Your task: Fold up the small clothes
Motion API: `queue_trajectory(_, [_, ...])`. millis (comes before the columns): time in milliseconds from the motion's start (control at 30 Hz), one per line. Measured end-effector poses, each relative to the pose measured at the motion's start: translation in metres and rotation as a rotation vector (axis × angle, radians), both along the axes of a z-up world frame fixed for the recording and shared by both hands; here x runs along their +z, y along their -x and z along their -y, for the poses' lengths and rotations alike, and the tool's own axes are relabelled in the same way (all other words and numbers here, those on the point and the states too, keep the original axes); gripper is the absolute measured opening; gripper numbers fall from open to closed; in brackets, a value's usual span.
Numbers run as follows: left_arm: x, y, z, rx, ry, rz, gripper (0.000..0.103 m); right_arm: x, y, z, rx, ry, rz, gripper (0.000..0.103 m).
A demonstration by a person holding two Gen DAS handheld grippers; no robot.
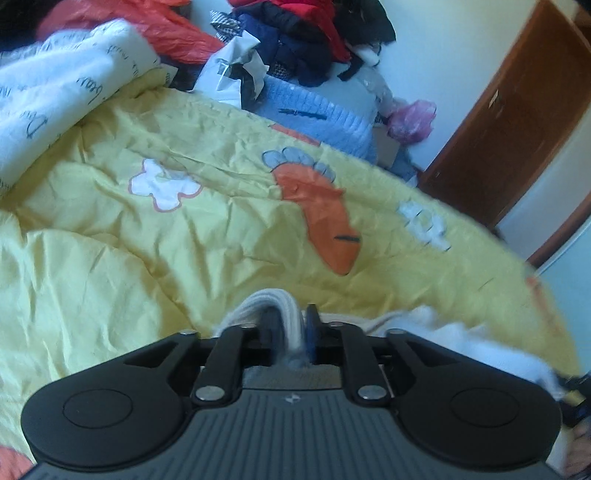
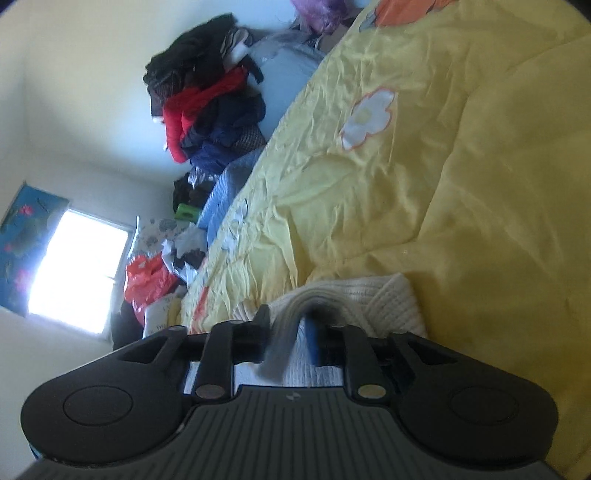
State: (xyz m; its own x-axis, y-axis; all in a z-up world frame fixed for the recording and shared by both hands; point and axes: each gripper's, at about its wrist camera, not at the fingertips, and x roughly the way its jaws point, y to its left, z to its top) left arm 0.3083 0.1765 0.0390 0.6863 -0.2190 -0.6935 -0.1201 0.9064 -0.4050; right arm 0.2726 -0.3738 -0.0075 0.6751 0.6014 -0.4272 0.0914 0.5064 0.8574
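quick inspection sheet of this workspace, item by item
surface: wrinkled yellow quilt with carrot and flower prints, covering a bed.
job's things: white ribbed knit garment, lying on the quilt, a fold of it pinched in each gripper.
clutter: pile of dark and red clothes past the quilt's far edge; orange plastic bag; white cloth with script lettering; blue knit item; pink plastic bag.
grippers: left gripper shut on the garment; right gripper shut on the garment.
cables: nothing seen.
surroundings: brown wooden door; bright window; pale walls.
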Motion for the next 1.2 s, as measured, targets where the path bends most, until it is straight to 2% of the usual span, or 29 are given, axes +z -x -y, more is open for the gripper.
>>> queue_trajectory(33, [0.008, 0.006, -0.006, 0.004, 0.053, 0.029, 0.042, 0.006, 0.004, 0.002, -0.024, 0.011, 0.012, 0.049])
queue_trajectory(67, [0.018, 0.015, -0.012, 0.014, 0.089, 0.073, 0.053, 0.015, 0.012, 0.004, -0.056, 0.032, 0.039, 0.057])
queue_trajectory(100, [0.029, 0.025, -0.017, 0.03, 0.116, 0.118, 0.081, 0.024, 0.019, 0.006, -0.081, 0.054, 0.068, 0.064])
queue_trajectory(133, [0.04, 0.037, -0.023, 0.056, 0.127, 0.159, 0.098, 0.035, 0.027, 0.007, -0.092, 0.081, 0.102, 0.065])
queue_trajectory(200, [0.058, 0.065, -0.03, 0.106, 0.109, 0.232, 0.099, 0.054, 0.05, 0.006, -0.076, 0.13, 0.162, 0.065])
queue_trajectory(233, [0.063, 0.081, -0.032, 0.122, 0.084, 0.244, 0.099, 0.062, 0.065, 0.005, -0.064, 0.155, 0.193, 0.065])
queue_trajectory(300, [0.058, 0.113, -0.033, 0.157, 0.039, 0.216, 0.099, 0.07, 0.095, 0.002, -0.046, 0.224, 0.219, 0.065])
queue_trajectory(367, [0.041, 0.145, -0.032, 0.188, 0.017, 0.161, 0.099, 0.069, 0.129, 0.001, -0.042, 0.292, 0.225, 0.065])
queue_trajectory(467, [0.008, 0.192, -0.03, 0.205, 0.075, 0.105, 0.099, 0.056, 0.181, 0.001, -0.054, 0.321, 0.192, 0.065])
queue_trajectory(533, [-0.01, 0.221, -0.026, 0.218, 0.131, 0.1, 0.099, 0.046, 0.206, 0.002, -0.06, 0.313, 0.157, 0.065])
queue_trajectory(633, [-0.029, 0.237, -0.02, 0.225, 0.208, 0.088, 0.099, 0.031, 0.228, 0.0, -0.054, 0.265, 0.113, 0.065])
queue_trajectory(767, [-0.035, 0.229, -0.013, 0.261, 0.248, 0.096, 0.099, 0.021, 0.221, -0.013, -0.039, 0.207, 0.089, 0.065])
queue_trajectory(900, [-0.041, 0.216, -0.011, 0.271, 0.344, 0.097, 0.099, 0.004, 0.198, -0.017, -0.086, 0.073, 0.037, 0.066])
queue_trajectory(1000, [-0.04, 0.209, -0.002, 0.285, 0.306, 0.111, 0.099, -0.006, 0.191, -0.024, -0.151, 0.043, 0.026, 0.061])
queue_trajectory(1067, [-0.039, 0.206, 0.005, 0.292, 0.255, 0.116, 0.098, -0.008, 0.191, -0.029, -0.186, 0.055, 0.026, 0.053])
queue_trajectory(1100, [-0.037, 0.203, 0.011, 0.29, 0.213, 0.112, 0.096, -0.01, 0.19, -0.03, -0.2, 0.063, 0.017, 0.042])
queue_trajectory(1133, [-0.035, 0.2, 0.016, 0.29, 0.163, 0.103, 0.092, -0.014, 0.19, -0.03, -0.206, 0.067, 0.014, 0.039])
queue_trajectory(1200, [-0.031, 0.194, 0.032, 0.277, 0.035, 0.078, 0.091, -0.017, 0.191, -0.029, -0.213, 0.059, 0.021, 0.039])
